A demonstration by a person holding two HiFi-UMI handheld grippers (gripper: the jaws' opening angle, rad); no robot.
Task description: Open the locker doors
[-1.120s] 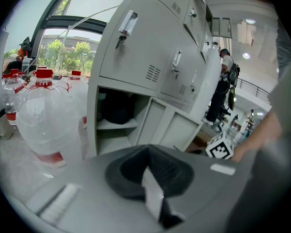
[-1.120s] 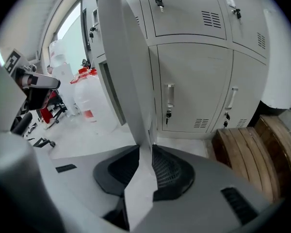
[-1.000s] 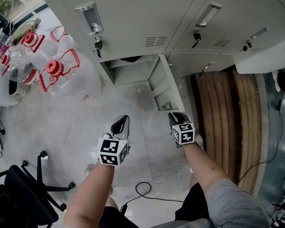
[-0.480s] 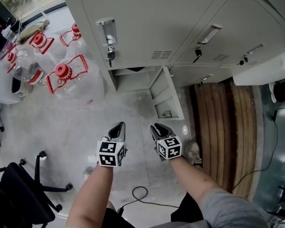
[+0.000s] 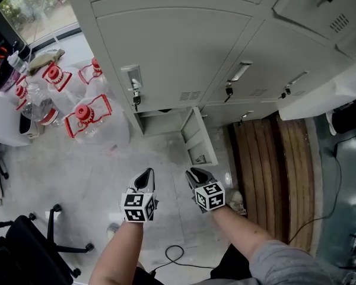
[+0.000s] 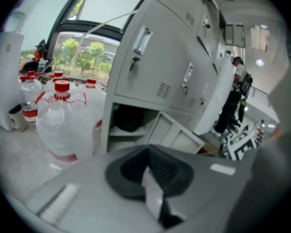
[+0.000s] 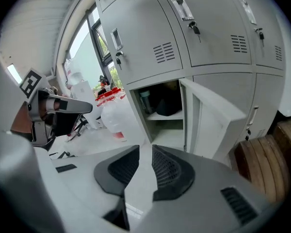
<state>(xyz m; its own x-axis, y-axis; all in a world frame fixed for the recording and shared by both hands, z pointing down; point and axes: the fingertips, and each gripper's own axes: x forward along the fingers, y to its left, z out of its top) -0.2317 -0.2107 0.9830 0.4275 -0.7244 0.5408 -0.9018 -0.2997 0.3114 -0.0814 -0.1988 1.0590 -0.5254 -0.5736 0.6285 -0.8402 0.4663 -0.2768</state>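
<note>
Pale mottled floor (image 5: 107, 159) runs up to a bank of grey lockers (image 5: 178, 40), with red-capped clear water bottles (image 5: 86, 114) at their left and wooden planks (image 5: 273, 171) at their right. One lower door (image 5: 197, 136) stands swung out from its compartment (image 5: 160, 122). The doors above and beside it are closed, and a key (image 5: 135, 98) hangs in the nearest lock. Print on the lockers and bottle bands is too small to read; the only clear marks are the black-and-white squares on each tool's cube.

The left tool (image 5: 146, 174) is clenched on nothing, its pads together. The right tool (image 7: 145, 150) is released, its pads a little apart with only floor between them, well short of the open door.

Both gripper views look into the compartment, at a shelf with dark things (image 7: 166, 101) that the head view barely shows. Only the left gripper view shows a person (image 6: 235, 96) standing far off. Only the head view shows a black chair (image 5: 29, 248) and a cable (image 5: 175, 253).
</note>
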